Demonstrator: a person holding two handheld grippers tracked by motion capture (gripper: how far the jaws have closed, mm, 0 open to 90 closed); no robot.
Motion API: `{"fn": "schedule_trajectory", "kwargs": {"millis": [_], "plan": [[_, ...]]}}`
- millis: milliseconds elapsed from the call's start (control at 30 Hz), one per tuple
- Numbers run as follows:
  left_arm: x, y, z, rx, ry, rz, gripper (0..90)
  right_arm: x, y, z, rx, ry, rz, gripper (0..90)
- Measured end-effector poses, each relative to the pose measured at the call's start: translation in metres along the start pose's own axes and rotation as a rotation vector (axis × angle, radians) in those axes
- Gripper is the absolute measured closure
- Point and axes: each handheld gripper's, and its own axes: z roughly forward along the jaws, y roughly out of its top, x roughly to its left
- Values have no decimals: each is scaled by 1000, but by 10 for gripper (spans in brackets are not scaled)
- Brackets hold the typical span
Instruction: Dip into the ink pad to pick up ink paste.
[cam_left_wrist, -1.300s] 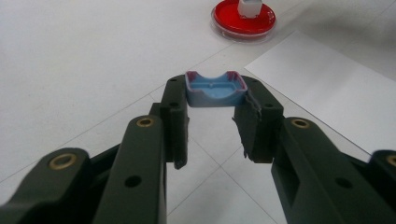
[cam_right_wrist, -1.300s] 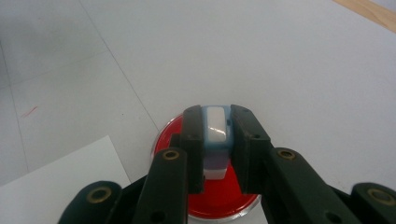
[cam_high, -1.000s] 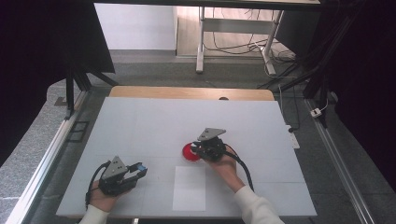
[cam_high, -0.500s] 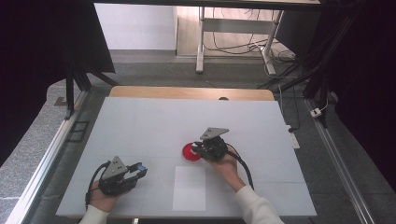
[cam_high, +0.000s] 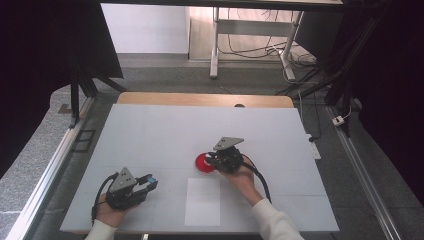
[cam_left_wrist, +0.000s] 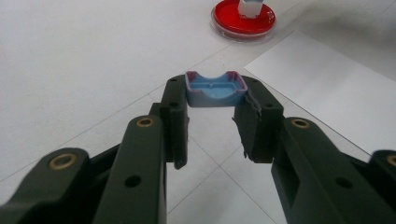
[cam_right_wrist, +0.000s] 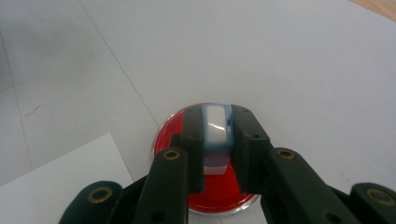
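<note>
My left gripper rests near the table's front left, shut on a small blue open-topped cap pinched between its tips. The blue cap points toward the middle of the table. Right of centre, my right gripper is shut on a small white-and-blue block, which stands inside a red round dish. The red dish lies flat on the table, and the left gripper view has it farther off as the red dish with the white block in it.
A white sheet of paper lies flat just in front of the dish, between the two hands. The work surface is a pale board with thin grid lines; a wooden strip runs along its far edge. Metal rails flank both sides.
</note>
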Motion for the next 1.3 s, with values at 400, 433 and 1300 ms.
{"fn": "schedule_trajectory", "kwargs": {"millis": [400, 433, 1300], "plan": [[1, 0, -1, -3, 2, -4, 652, -2, 3, -5, -40, -7, 21, 752], [1, 0, -1, -3, 2, -4, 652, -3, 3, -7, -53, -10, 26, 752], [1, 0, 0, 3, 0, 0, 652, -11, 7, -10, -61, -37, 1, 751]]}}
